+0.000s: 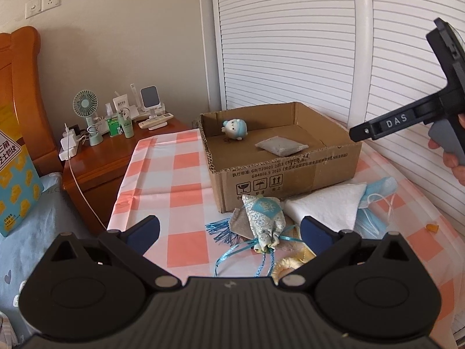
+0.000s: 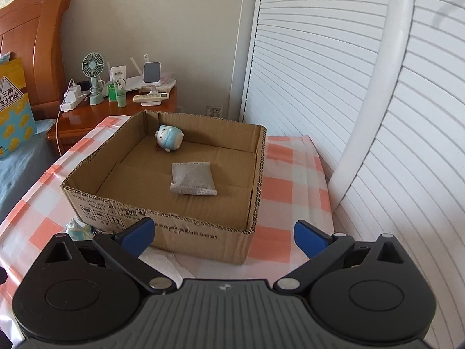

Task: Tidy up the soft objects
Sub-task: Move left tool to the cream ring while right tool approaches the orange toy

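Note:
An open cardboard box (image 1: 290, 171) (image 2: 203, 232) stands on the checked cloth. Inside lie a small blue-and-white plush (image 1: 234, 128) (image 2: 169, 138) and a grey pouch (image 1: 281, 147) (image 2: 193, 179). In front of the box, in the left wrist view, lie a patterned sachet with blue ribbons (image 1: 263, 219), a white folded cloth (image 1: 328, 208), a blue face mask (image 1: 375, 200) and a yellow knitted piece (image 1: 287, 266). My left gripper (image 1: 229, 232) is open and empty, just above the sachet. My right gripper (image 2: 223, 237) is open and empty, above the box's near wall; its body also shows in the left wrist view (image 1: 407, 122).
A wooden nightstand (image 1: 116, 157) (image 2: 96, 116) at the back left holds a small fan (image 1: 87, 110), bottles, a remote and chargers. White louvred doors (image 1: 305, 43) close off the back and right. A bed with a wooden headboard (image 1: 20, 87) lies to the left.

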A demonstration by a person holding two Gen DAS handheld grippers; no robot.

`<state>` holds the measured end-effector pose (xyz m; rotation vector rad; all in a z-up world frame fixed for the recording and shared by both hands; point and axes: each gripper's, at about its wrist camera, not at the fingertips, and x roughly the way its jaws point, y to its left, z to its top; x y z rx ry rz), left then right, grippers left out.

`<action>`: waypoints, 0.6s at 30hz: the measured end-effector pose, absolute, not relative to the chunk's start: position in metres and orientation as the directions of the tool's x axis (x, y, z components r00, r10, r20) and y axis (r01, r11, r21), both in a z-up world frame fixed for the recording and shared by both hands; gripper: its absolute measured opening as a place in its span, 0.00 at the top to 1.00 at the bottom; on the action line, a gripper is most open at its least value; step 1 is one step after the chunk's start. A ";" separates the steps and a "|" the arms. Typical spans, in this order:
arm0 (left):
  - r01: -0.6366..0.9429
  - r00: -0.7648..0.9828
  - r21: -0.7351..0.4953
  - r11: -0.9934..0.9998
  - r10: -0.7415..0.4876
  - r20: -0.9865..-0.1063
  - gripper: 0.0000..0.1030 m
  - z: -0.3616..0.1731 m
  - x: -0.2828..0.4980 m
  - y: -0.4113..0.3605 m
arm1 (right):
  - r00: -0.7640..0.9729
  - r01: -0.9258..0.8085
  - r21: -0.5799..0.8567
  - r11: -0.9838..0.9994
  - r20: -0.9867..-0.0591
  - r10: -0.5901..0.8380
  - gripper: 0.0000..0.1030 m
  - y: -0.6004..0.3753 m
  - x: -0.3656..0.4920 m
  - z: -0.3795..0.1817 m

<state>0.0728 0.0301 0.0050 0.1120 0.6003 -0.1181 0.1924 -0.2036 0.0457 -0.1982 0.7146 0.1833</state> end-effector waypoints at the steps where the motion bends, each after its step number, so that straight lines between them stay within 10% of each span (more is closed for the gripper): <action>1: 0.149 0.817 0.071 0.986 -0.082 -0.570 0.01 0.004 0.071 0.029 | 0.739 -0.225 -0.116 0.968 -0.667 0.092 0.00 -0.209 0.187 0.044; 18: 0.226 0.773 0.087 0.970 -0.125 -0.622 0.01 -0.010 0.066 0.002 | 0.608 -0.136 0.019 0.991 -0.788 0.099 0.00 -0.267 0.075 -0.026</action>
